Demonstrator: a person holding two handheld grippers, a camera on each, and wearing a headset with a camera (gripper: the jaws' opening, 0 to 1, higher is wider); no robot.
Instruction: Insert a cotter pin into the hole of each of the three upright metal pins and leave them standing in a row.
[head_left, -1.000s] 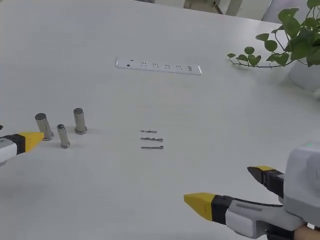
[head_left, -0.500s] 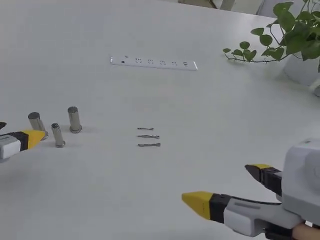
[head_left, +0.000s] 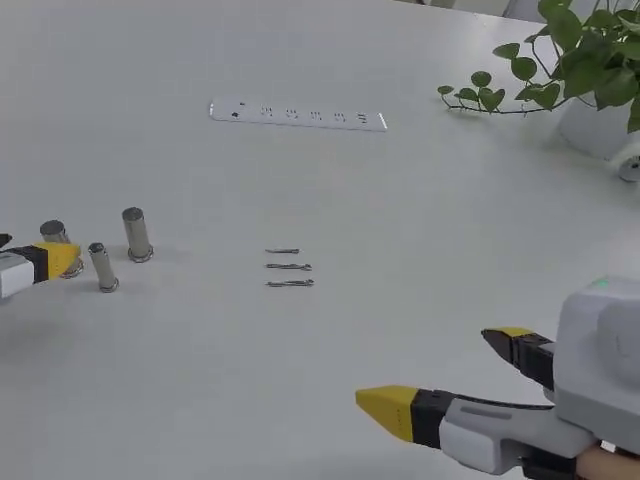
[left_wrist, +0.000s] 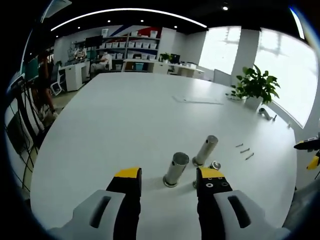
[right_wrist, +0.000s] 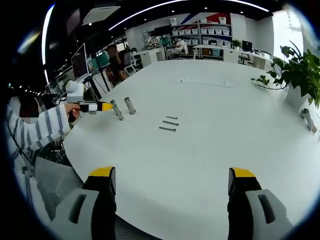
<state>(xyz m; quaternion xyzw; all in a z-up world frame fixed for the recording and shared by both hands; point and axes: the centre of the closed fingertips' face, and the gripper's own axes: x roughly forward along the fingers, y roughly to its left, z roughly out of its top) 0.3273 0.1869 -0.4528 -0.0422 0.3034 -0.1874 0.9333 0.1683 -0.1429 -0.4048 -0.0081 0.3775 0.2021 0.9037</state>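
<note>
Three upright metal pins stand left on the white table (head_left: 330, 190): the left pin (head_left: 50, 231), the short pin (head_left: 100, 266), the tall pin (head_left: 135, 234). My left gripper (head_left: 30, 250) is open, and its yellow fingertip (head_left: 60, 258) overlaps the left pin's base. In the left gripper view that pin (left_wrist: 176, 169) stands just ahead of my left gripper (left_wrist: 169, 175), apart from both fingers. Three cotter pins (head_left: 289, 267) lie in a column mid-table. My right gripper (head_left: 440, 372) is open and empty at the near right, far from them.
A white power strip (head_left: 297, 115) lies at the back. A leafy plant (head_left: 570, 50) in a white pot (head_left: 595, 125) stands at the back right. Bare table lies between the cotter pins and the right gripper.
The head camera has shifted, sliding everything up and left. My left gripper's fingertip has moved right, closer to the left pin. The right gripper stays as it was.
</note>
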